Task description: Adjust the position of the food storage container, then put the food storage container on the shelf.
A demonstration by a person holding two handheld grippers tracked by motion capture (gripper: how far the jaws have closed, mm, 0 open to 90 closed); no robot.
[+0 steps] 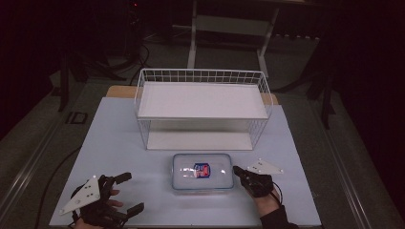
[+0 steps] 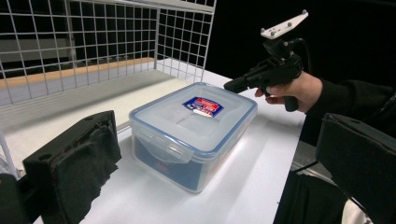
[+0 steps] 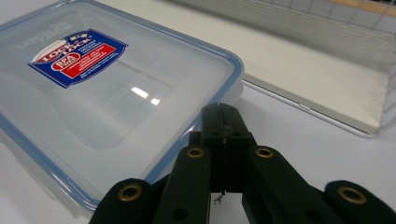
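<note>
A clear plastic food box (image 1: 203, 171) with a blue-rimmed lid and a red and blue label lies flat on the white table, in front of the wire shelf. My right gripper (image 1: 236, 170) is shut with nothing between its jaws, its tip right at the box's right edge; whether it touches, I cannot tell. In the right gripper view the closed jaws (image 3: 225, 122) meet just beside the lid's rim (image 3: 233, 74). My left gripper (image 1: 132, 192) stands open at the near left, well apart from the box (image 2: 191, 133), its two padded fingers (image 2: 77, 163) wide.
A white wire shelf rack (image 1: 203, 107) with two levels stands behind the box at the table's middle back. The table's front edge (image 1: 191, 224) runs just below both hands. Dark floor and a stand's legs lie beyond the table.
</note>
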